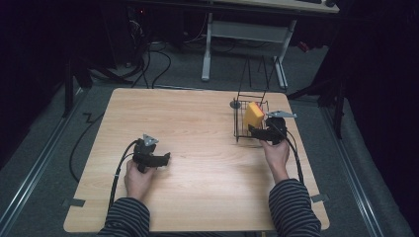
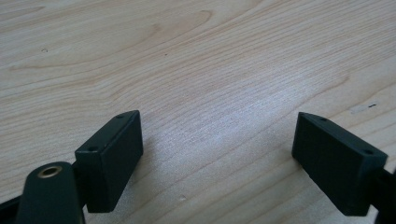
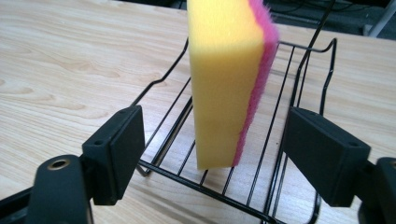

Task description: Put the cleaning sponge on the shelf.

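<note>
while the sponge [image 3: 224,84] stands in the rack [image 3: 299,140], the right gripper [image 3: 212,154] gapes wide, released.

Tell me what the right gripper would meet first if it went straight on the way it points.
Most likely the yellow-and-pink sponge standing upright in the wire basket, straight ahead between the right gripper's open jaws.
</note>
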Tool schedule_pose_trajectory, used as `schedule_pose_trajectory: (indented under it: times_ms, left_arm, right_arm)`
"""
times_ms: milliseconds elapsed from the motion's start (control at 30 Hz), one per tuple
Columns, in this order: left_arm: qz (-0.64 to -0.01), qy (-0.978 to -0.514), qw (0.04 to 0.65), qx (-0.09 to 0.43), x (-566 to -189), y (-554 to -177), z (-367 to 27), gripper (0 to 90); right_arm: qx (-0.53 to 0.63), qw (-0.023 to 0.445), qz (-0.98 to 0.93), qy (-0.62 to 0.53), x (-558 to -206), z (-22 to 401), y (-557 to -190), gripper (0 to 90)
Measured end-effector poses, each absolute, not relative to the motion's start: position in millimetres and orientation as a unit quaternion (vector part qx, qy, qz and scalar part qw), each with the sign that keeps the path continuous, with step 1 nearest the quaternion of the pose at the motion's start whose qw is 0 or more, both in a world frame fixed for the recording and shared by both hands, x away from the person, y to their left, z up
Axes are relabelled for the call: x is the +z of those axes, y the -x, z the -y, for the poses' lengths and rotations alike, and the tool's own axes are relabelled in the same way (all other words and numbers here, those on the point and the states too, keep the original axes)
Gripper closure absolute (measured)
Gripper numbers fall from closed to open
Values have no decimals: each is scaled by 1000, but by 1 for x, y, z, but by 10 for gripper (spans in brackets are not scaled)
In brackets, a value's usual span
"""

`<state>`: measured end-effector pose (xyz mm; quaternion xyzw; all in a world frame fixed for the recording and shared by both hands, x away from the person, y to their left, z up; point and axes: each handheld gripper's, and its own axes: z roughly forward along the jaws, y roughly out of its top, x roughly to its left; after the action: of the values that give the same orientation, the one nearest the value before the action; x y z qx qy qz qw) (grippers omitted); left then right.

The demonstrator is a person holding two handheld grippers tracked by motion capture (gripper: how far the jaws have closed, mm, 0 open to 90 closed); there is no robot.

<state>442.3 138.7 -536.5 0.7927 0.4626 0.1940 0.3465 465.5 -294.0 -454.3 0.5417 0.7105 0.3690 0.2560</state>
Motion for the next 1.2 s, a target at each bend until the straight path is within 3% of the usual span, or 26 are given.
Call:
schedule_pose_trajectory:
  times_ms: [233, 567, 767, 1200]
  left_arm:
    - [-462, -793, 346, 194, -536, -442, -139, 170]
    - [-463, -793, 346, 195, -536, -442, -139, 170]
    - [-463, -793, 346, 195, -536, -442, -139, 170]
    - [-463, -792, 346, 195, -537, -442, -139, 170]
  right_arm:
    - [374, 265, -705, -541, -440, 296, -451, 221]
    - [417, 264, -697, -521, -430, 298, -412, 317]
    - [427, 267, -705, -500, -432, 296, -389, 373]
    - [450, 244, -712, -481, -452, 289, -359, 390]
